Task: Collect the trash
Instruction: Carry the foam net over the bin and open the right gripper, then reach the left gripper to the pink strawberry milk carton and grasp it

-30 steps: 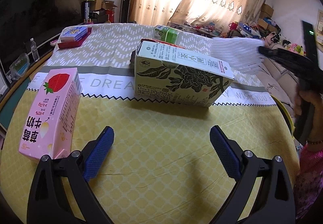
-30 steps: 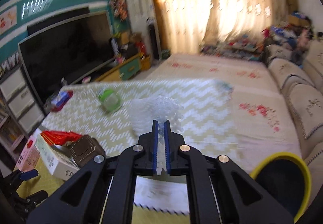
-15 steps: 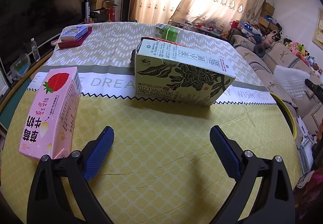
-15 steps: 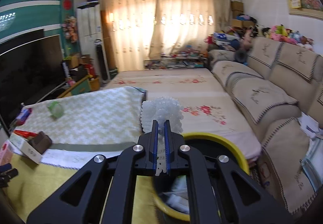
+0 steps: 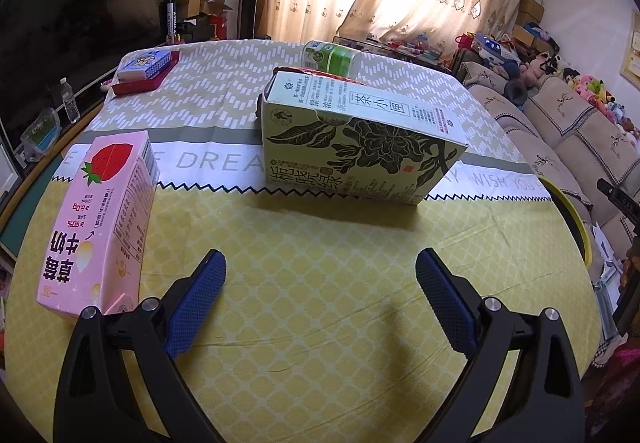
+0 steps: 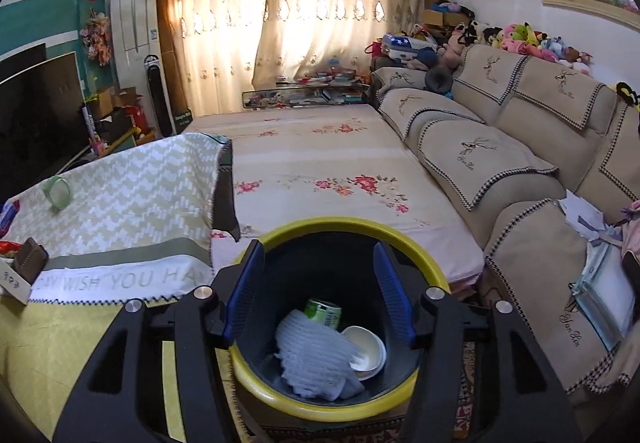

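My right gripper hangs over the yellow-rimmed black trash bin, its jaws opening with nothing between them. The white foam net lies inside the bin beside a green can and a white bowl. My left gripper stands open low over the yellow tablecloth, holding nothing. Ahead of it lies a green-and-white tea carton. A pink strawberry milk carton lies to its left, and a green bottle lies behind the tea carton.
The bin's rim shows past the table's right edge. A red tray with a blue box sits at the table's far left. A brown wallet-like item lies by the carton. A sofa and a floral-covered bed lie beyond.
My right gripper swung from above the table to over the bin, opened, and the foam net dropped into the bin. My left gripper stayed still.
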### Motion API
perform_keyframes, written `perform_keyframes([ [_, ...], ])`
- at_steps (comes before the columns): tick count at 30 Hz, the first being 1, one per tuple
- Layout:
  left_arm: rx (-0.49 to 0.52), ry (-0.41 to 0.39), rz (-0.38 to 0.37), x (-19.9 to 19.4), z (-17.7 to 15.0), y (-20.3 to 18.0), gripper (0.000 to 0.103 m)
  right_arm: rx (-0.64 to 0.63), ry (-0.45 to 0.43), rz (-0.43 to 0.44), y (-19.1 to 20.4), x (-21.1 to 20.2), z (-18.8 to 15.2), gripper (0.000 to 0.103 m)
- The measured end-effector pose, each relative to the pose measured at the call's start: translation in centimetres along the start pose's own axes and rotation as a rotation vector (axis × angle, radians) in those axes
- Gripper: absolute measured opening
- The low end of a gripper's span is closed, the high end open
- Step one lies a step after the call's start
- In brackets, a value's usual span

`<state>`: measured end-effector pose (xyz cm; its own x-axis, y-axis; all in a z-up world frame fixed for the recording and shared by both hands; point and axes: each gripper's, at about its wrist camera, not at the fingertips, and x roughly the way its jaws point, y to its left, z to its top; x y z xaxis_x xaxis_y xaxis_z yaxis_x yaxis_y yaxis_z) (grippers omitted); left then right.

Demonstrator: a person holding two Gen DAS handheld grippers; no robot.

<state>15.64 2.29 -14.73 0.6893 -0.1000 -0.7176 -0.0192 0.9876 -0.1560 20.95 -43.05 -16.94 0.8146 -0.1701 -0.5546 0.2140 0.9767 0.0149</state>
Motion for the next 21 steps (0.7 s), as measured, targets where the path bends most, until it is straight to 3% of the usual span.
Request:
perform_keyframes([
  [10, 0.006, -0.045, -0.005, -0.9, -0.1, -0.1, 0.094, -0.03, -0.066, 0.141, 4.8, -1.7, -0.3, 0.055],
  [15, 0.015, -0.105, 0.007, -4.2, -0.7, 0.0, 0.094, -0.053, -0.09, 0.194, 7.1, -1.8, -1.0, 0.055],
  [19, 0.017, -0.152, 0.14, -7.3, -0.6, 1.9, 0.098, -0.053, -0.115, 0.214, 7.6, -2.4, -1.3, 0.056],
  [21, -0.03, -0.15, 0.228, -7.9, -0.5, 3.9, 0.098, -0.054, -0.119, 0.213, 7.6, -2.5, -1.4, 0.057],
])
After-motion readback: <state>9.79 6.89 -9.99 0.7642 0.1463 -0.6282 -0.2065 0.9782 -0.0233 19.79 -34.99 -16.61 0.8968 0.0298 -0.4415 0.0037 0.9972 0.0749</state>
